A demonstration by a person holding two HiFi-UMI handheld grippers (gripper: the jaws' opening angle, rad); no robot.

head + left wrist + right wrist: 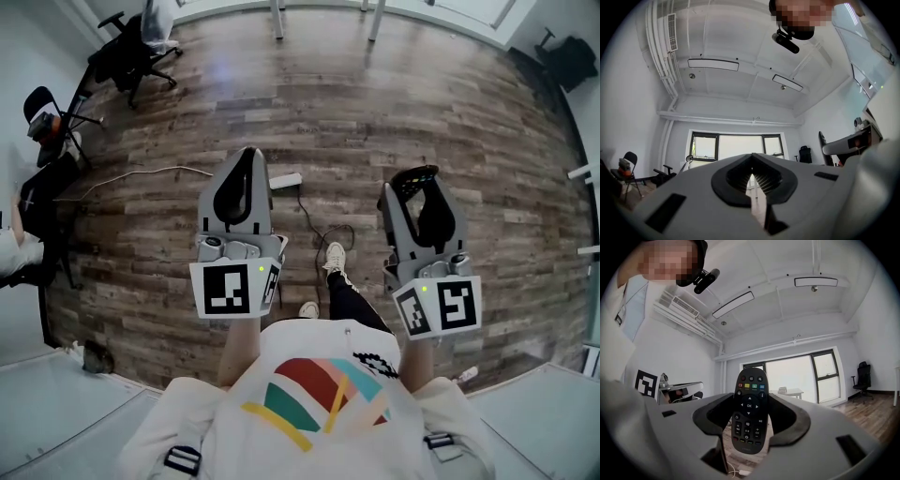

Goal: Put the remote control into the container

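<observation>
In the right gripper view the black remote control (749,414) stands upright between the two dark pads, buttons facing the camera. My right gripper (750,401) is shut on its long sides. The head view shows that gripper (415,178) held out level on the right, with only the dark top of the remote visible. On the left my left gripper (247,159) is held out above the wooden floor. Its jaws (751,158) meet at the tips with nothing between them. No container is in view.
Below is a wood-plank floor (450,112). On it lie a white power strip (286,180) and a black cable (319,225), just ahead of the person's shoe (335,255). Black office chairs stand at the far left (131,52) and far right (567,58).
</observation>
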